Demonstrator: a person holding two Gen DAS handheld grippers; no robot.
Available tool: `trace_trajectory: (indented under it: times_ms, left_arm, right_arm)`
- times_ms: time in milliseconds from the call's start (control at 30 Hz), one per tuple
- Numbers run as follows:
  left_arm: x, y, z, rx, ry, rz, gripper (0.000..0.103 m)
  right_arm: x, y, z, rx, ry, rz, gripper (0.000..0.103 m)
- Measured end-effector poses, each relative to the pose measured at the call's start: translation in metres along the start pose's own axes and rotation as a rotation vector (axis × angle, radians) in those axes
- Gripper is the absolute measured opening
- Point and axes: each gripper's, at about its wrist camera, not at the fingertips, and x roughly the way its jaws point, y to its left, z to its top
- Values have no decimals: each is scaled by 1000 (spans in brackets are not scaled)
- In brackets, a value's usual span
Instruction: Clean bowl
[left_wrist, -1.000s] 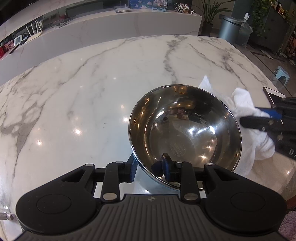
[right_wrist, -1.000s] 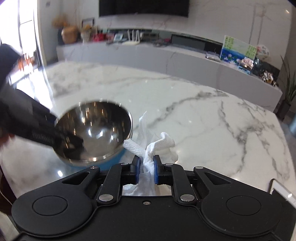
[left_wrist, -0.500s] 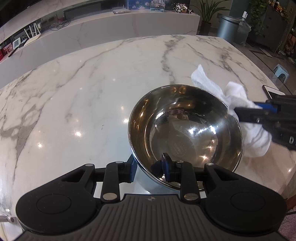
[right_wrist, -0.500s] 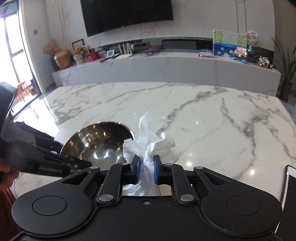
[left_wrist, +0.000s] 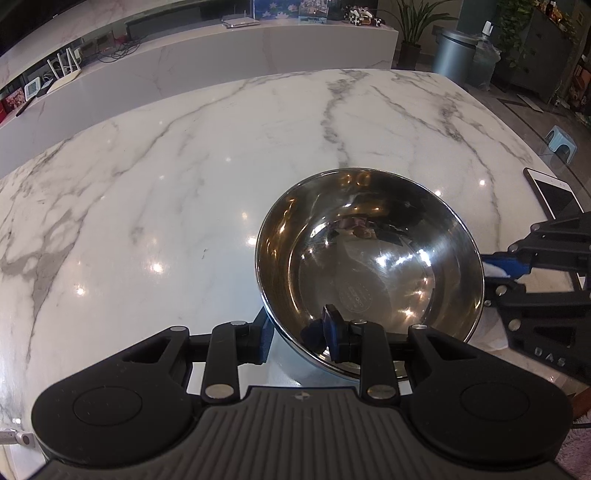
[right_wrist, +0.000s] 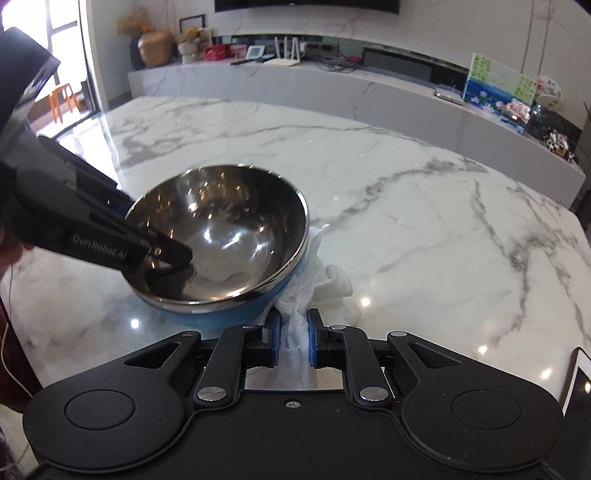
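Steel bowl (left_wrist: 369, 258), blue on the outside, looks empty inside, just shiny reflections and a round stamp at the bottom. It sits tilted on the marble surface (left_wrist: 184, 166). Left claw (left_wrist: 297, 338) is pinched on the near rim, one finger outside the wall and one inside. Right claw (right_wrist: 292, 341) is squeezed tight on a wad of white cloth (right_wrist: 325, 280), just ahead of its tips, and the cloth is pressed against the bowl's blue outer wall, wedged low beside the base. From the left claw's side, the right claw comes in at the bowl's right edge. Phone (left_wrist: 554, 192) lies on the surface further right, well apart from the bowl.
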Motion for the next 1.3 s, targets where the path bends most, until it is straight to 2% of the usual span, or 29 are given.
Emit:
trace_trajectory:
  times_ms: [233,333,400,467,600,700,867,1033,1100,1300]
  left_arm:
    - [0,0,0,0,1,-6,26]
    - [0,-1,0,5,1,-7,26]
    - [0,-2,-1,4,1,-7,26]
    - [0,-3,-2,2,0,-7,26]
    - [0,-2,-3,-11,-5,-10,26]
    - [-2,1,-3,-34,-12,-18,26]
    - [-4,6,-4,-45,-21,-17,28]
    - [-5,7,-5,-40,-20,-16,28]
    - [-6,8,-5,-42,-23,-18,28]
    - [-12,11,-7,-65,-34,-35,28]
  right_arm:
    - [-5,0,0,2,4,-18,14]
    - [-15,0,-1,-10,-4,-37,22]
    - [-25,1,-1,-22,-18,-47,37]
    - [-33,3,-2,-36,-34,-50,43]
    - [-34,14,-7,-84,-18,-25,46]
    - [-28,26,-11,-158,1,-53,47]
    - [-20,37,-17,-254,24,-94,46]
    - [-11,35,-21,-254,56,-100,43]
    - [-8,32,-21,-220,73,-94,30]
    - [-5,23,-19,-145,79,-79,15]
